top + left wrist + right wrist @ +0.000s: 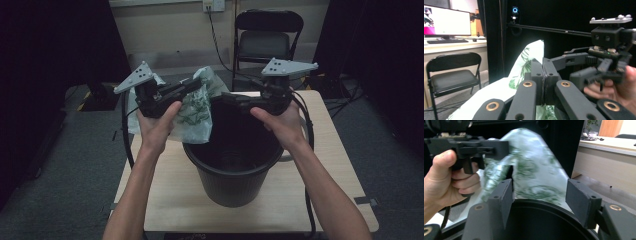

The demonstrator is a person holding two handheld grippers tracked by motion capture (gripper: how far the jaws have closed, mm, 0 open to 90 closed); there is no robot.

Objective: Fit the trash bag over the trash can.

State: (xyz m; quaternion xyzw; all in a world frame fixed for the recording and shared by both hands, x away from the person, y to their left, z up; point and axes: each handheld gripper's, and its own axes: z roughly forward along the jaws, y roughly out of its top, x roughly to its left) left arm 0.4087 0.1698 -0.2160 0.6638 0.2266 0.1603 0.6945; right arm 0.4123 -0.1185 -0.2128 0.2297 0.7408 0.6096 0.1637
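Note:
A white plastic bag (pixel 197 107) with green print hangs over the far left rim of a black bucket (pixel 232 175) that stands on the wooden table (pixel 165 200). My left gripper (pixel 197 86) is shut on the bag's upper edge; in the left gripper view its jaws (pixel 542 75) meet with the bag (pixel 526 65) pinched between them. My right gripper (pixel 223 98) hovers above the bucket's mouth, open. In the right gripper view its pads (pixel 539 192) stand wide apart with nothing between them, the bag (pixel 534 167) beyond them and the bucket rim (pixel 536 203) below.
A black folding chair (pixel 267 35) stands behind the table, with cables on the floor around it. The left gripper view has the chair (pixel 451 72) and a lit monitor (pixel 446 21) on a desk. Dark curtains close in both sides.

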